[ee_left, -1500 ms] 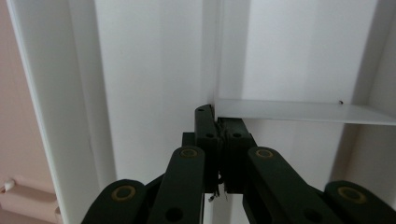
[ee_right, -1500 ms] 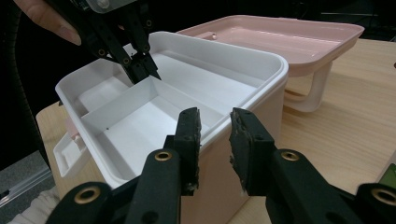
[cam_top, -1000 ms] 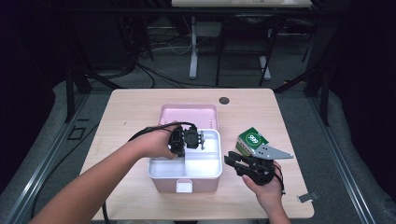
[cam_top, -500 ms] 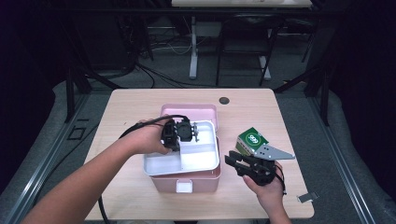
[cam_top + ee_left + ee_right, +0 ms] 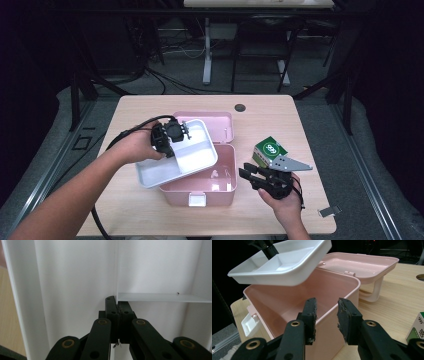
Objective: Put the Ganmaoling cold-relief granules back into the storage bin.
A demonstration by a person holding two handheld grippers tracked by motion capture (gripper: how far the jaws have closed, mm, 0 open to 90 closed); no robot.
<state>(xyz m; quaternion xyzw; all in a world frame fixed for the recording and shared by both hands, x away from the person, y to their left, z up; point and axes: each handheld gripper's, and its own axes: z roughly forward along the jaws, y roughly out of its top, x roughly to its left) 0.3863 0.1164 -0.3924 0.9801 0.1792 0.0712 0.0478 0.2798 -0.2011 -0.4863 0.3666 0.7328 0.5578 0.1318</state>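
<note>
A: Left gripper is clamped tight on the white tray's divider, jaws fully pinched, tray hanging tilted above the pink box.

B: Keep it level and clear the box rim before swinging aside. Right gripper?

A: Jaws partly apart, gripping nothing, near the box's right wall. Beyond it sits the green carton; farther back, the open lid.

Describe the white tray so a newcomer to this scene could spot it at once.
Start at the pink box standing open in the middle of the wooden table, its lid laid back behind it. The white tray hangs tilted over the box's left edge, pinched by an inner divider in the left gripper. It is the one white, compartmented piece; the small carton on the right is green.
</note>
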